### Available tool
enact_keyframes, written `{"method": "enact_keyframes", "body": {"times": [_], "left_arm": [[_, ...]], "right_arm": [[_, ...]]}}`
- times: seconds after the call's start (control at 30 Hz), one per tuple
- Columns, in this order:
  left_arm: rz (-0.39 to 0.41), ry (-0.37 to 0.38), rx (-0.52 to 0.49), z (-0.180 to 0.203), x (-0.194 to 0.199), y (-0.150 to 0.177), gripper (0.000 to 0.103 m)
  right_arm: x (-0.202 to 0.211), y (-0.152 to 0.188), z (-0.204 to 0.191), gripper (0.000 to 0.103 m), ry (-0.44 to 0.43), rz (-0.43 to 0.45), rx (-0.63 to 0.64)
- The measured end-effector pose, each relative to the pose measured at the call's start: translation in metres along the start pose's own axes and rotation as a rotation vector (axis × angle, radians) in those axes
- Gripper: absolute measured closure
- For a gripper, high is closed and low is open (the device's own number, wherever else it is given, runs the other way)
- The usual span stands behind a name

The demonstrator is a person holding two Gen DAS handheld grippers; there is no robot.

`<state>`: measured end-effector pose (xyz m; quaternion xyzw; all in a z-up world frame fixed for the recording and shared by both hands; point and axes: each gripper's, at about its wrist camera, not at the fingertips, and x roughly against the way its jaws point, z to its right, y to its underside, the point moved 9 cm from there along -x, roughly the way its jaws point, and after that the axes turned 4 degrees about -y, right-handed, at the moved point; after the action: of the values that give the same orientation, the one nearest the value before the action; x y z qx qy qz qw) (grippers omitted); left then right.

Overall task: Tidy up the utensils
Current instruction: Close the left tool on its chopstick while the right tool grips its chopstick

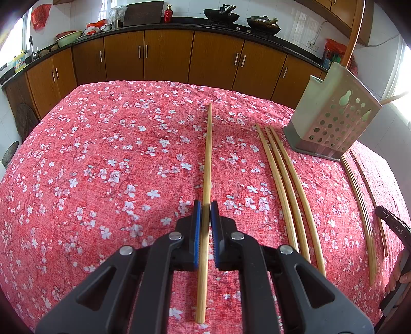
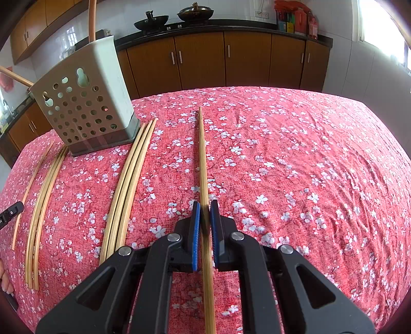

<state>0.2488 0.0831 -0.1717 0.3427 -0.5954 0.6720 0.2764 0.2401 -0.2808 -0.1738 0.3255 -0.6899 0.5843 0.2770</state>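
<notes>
My left gripper (image 1: 206, 208) is shut on a single bamboo chopstick (image 1: 208, 154) that runs straight away from me along the red floral cloth. To its right lie three chopsticks (image 1: 290, 185) side by side, with a grey perforated utensil holder (image 1: 331, 115) behind them. My right gripper (image 2: 205, 208) is shut on another chopstick (image 2: 203, 154), also pointing away along the cloth. In the right wrist view the three chopsticks (image 2: 128, 192) and the utensil holder (image 2: 84, 102) are on the left. A long wooden handle (image 2: 92, 20) sticks up out of the holder.
More chopsticks (image 1: 359, 205) lie between the two grippers, in front of the holder; the right wrist view shows them too (image 2: 41, 205). The table cloth (image 2: 308, 154) spreads wide to the right. Wooden kitchen cabinets (image 1: 167, 56) and a counter with woks (image 1: 221, 15) stand behind the table.
</notes>
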Motion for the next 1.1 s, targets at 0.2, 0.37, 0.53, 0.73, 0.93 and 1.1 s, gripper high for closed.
{"method": "enact_keyframes", "body": {"times": [0.2,0.37,0.53,0.73,0.93,1.1], "left_arm": [[-0.001,0.0,0.0,0.0002,-0.0007,0.0,0.093],[-0.001,0.0,0.0,0.0001,-0.0008,0.0,0.093],[-0.002,0.0,0.001,0.0,-0.0008,0.0001,0.093],[-0.002,0.0,0.0,-0.0003,-0.0007,0.0,0.092],[-0.003,-0.001,-0.003,0.0007,-0.0007,-0.0003,0.091],[-0.002,-0.031,-0.04,0.0065,0.0008,0.0013,0.088]], "right_arm": [[0.0001,0.0,0.0005,0.093,0.0,0.0,0.0],[0.0,0.0,0.0007,0.093,0.0,0.0,0.0],[-0.0001,0.0001,0.0005,0.093,-0.001,0.0,-0.001],[-0.0001,0.0,0.0008,0.093,-0.001,0.0,-0.001],[0.0002,-0.0008,0.0016,0.093,0.001,0.0,0.0],[0.0012,0.0001,-0.0004,0.091,0.007,-0.001,0.008]]}}
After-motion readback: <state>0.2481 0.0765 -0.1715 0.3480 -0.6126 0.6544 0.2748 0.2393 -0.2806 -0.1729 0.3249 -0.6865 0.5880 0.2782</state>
